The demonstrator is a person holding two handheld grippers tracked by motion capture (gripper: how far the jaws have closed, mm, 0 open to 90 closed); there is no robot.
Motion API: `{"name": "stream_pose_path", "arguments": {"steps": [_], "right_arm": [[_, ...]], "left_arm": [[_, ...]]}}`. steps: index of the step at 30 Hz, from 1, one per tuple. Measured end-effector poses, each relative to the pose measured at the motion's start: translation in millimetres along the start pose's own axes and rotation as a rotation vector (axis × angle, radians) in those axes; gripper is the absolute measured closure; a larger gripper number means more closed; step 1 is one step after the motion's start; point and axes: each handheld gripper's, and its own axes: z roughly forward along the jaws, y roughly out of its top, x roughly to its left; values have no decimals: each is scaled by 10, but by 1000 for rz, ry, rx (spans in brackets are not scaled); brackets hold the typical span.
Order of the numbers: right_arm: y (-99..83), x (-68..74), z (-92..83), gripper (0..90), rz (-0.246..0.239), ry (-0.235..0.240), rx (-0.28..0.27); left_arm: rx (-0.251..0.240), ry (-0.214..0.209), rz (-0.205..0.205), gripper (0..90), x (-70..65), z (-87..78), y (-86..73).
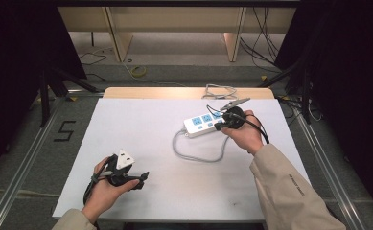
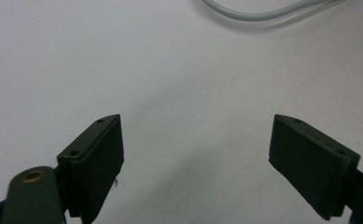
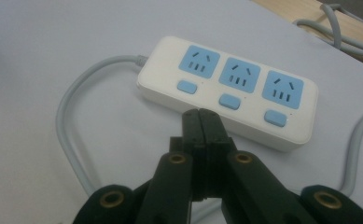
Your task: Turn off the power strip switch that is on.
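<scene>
1. In the high view the right hand (image 1: 244, 132) covers the near end of the power strip (image 1: 203, 123), and the right gripper (image 1: 221, 125) is too small there to tell how its jaws stand.
2. The right gripper view settles it: the right gripper (image 3: 201, 119) has its jaws pressed together with nothing between them, the tips just in front of the power strip (image 3: 228, 88) near its middle switch. Whether they touch it is unclear.
3. That view also shows three blue sockets, each with a blue switch, and the grey cord (image 3: 72, 116) looping on the white table (image 3: 53, 37).
4. In the left gripper view the left gripper (image 2: 195, 149) has its jaws wide apart over bare table (image 2: 170, 70); a stretch of grey cord (image 2: 258, 14) is cut off at the top edge.
5. The left hand (image 1: 102, 189) rests at the table's near left, well apart from the strip, which lies right of centre.
</scene>
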Motion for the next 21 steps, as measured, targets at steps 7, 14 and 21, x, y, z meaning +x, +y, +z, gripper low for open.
{"name": "stream_pose_path", "arguments": {"steps": [7,14,21], "right_arm": [[-1,-24,36,900,7,-2,5],[22,-34,69,900,9,-4,9],[58,-22,97,900,7,-4,15]], "left_arm": [[1,0,3,178,5,0,2],[2,-1,6,178,2,3,4],[-1,-1,6,178,-1,4,5]]}}
